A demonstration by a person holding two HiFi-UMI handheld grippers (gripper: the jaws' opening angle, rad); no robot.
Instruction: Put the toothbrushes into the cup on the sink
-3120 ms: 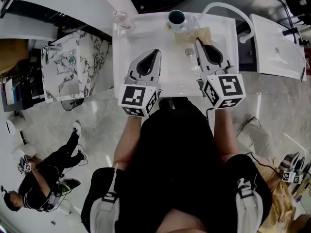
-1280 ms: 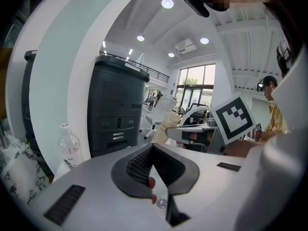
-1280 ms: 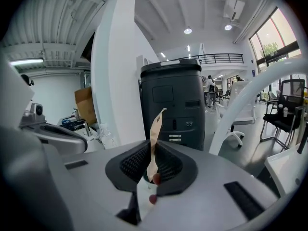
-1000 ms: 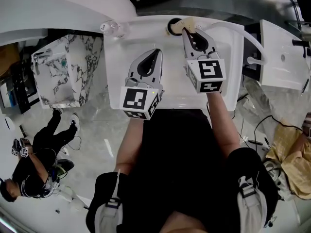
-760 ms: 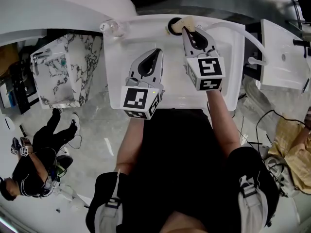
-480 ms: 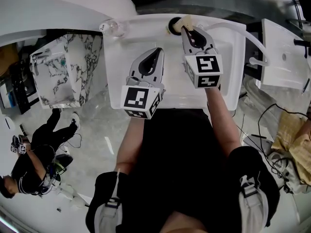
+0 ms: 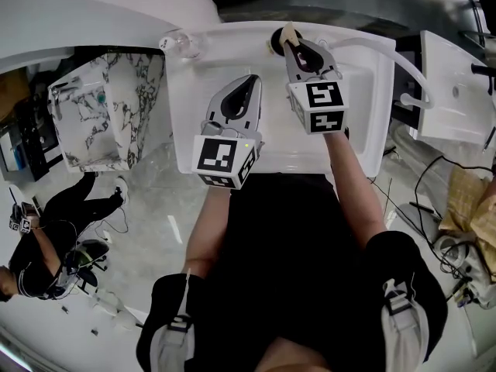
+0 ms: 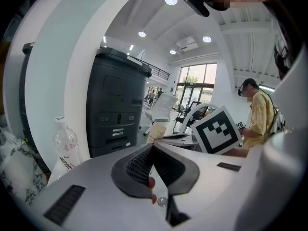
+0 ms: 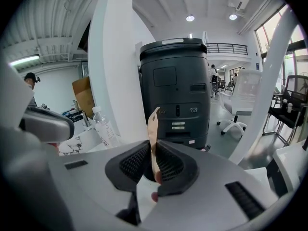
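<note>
A toothbrush in a tan paper pack stands upright in my right gripper, which is shut on it at the back rim of the white sink. The pack's top is right beside the dark cup, which is mostly hidden behind it. In the right gripper view the pack rises from between the shut jaws of the right gripper. My left gripper hovers over the basin, shut with nothing in it; its own view shows the left gripper closed and the tan pack beyond.
A clear plastic bottle stands at the sink's back left corner. A white curved faucet pipe arcs along the right side. A marbled cabinet stands to the left, and a dark grey bin behind the sink.
About three seconds ago the tan pack lay in the basin under the right gripper. It is now lifted and held at the cup; over the last second it edged slightly left.
</note>
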